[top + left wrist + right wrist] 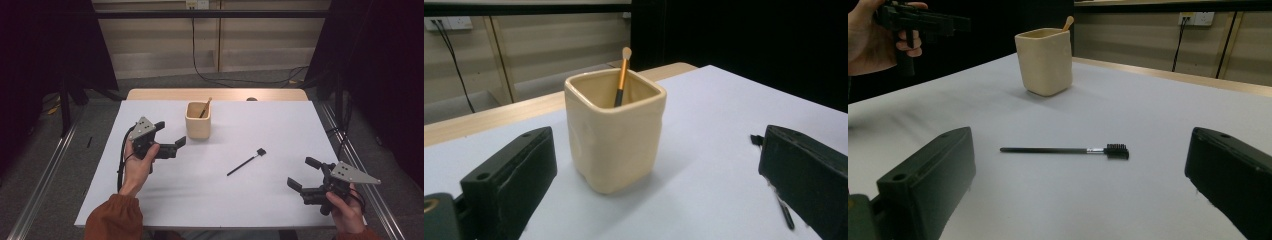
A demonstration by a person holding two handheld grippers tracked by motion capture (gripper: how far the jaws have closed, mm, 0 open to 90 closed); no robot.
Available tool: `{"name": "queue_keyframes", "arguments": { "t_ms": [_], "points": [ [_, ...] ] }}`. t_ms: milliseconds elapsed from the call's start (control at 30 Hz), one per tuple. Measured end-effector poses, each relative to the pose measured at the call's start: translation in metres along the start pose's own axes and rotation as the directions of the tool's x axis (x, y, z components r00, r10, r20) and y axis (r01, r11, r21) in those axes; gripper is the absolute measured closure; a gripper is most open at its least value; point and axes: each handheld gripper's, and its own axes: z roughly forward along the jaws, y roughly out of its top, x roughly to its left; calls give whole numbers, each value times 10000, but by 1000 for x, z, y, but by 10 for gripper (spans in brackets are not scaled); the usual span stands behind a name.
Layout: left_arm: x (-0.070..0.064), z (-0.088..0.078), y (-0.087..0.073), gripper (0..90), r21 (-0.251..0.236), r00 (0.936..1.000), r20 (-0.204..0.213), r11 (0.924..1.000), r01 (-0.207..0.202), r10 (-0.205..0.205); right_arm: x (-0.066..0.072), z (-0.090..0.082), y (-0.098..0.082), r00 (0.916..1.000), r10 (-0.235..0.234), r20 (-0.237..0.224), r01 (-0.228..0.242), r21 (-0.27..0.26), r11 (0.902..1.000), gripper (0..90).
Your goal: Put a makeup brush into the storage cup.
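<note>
White table [165, 200]: cream cup [198, 120] w/ 1 orange brush [205, 107]; black brush [246, 161] lies flat. Left gripper [170, 136] & right gripper [302, 174]: jaws spread, empty.

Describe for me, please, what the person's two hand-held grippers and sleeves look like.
Both are black pistol-style tools. The left claw and the right claw each end in two blocky black jaws with small round holes. Each carries a grey three-cornered plate dotted with dark holes on top. A black cable trails from the left one. The left sleeve is rust-orange.
</note>
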Motion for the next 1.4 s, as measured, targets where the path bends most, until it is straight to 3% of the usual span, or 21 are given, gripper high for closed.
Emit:
{"name": "queue_keyframes", "arguments": {
  "t_ms": [167, 300, 367, 533, 633, 900, 1033, 1167, 1400],
  "points": [
    [-3, -11, -4, 21, -131, 9997, 28, 9996, 242, -241, 0, 0, 0, 10000, -12, 2, 12, -1, 10000, 0],
    [-8, -18, -8, 21, 29, 10000, -17, 10000, -5, 5, 0, 0, 0, 10000, 10, 24, -10, 0, 10000, 0],
    [-12, -21, -10, 21, -177, 9998, -172, 9998, 55, -58, 0, 1, 0, 10000, -15, 5, 15, 50, 10000, 0],
    [-19, -31, -17, 20, -70, 10000, 3, 10000, -10, 10, 0, 0, 0, 10000, 11, 53, -12, 44, 10000, 0],
    [-21, -37, -22, 20, -113, 9997, 137, 9998, 189, -187, 0, 1, 0, 10000, 56, 68, -57, 37, 10000, 0],
    [-28, -53, -34, 21, -40, 9996, -231, 9999, -150, 149, -1, 3, 0, 9998, 82, 188, -83, 58, 9999, 0],
    [-30, -63, -37, 21, -272, 9997, -241, 9996, 20, -27, -2, 4, 0, 9995, 174, 248, -176, 75, 9998, 0],
    [-32, -71, -44, 21, -140, 9997, -243, 9999, -10, 6, -1, 4, 0, 9997, 108, 197, -110, 105, 9999, 0],
    [-40, -85, -51, 20, -353, 9990, -391, 9992, 196, -210, -1, 1, -1, 9998, 104, 182, -105, 67, 9999, 0]
  ]
}}
